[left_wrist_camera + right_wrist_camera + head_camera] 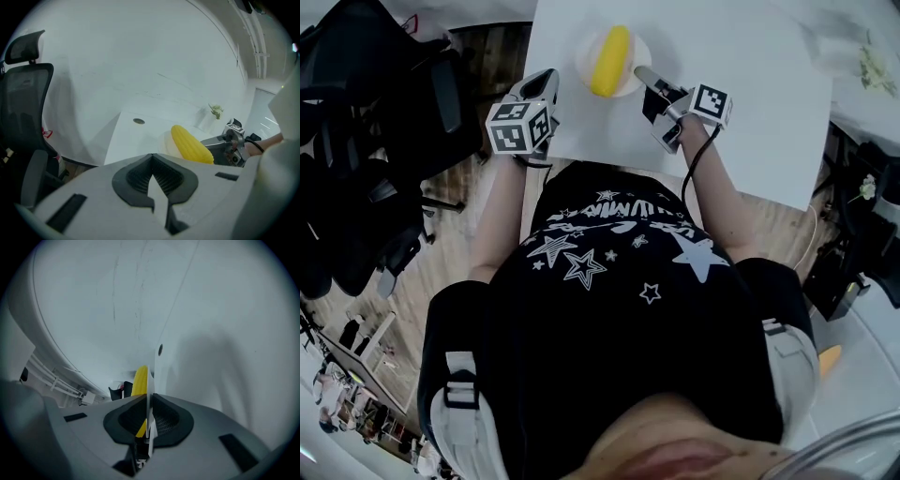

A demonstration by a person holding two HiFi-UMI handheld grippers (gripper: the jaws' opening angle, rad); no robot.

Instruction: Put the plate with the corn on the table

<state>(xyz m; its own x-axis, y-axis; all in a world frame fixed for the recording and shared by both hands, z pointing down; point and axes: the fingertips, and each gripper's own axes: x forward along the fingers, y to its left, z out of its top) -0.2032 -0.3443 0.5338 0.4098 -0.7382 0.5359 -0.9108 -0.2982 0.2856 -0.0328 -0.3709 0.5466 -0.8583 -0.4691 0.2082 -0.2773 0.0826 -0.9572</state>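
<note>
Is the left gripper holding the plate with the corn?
No, the left gripper has its jaws together with nothing between them, while the right gripper clamps the rim of the plate.

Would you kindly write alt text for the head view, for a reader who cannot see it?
The right gripper clamps the rim of a round white plate carrying a yellow corn cob, over a white table. The left gripper hangs beside the table's left edge, holding nothing, and a person's black star-print shirt fills the foreground.
</note>
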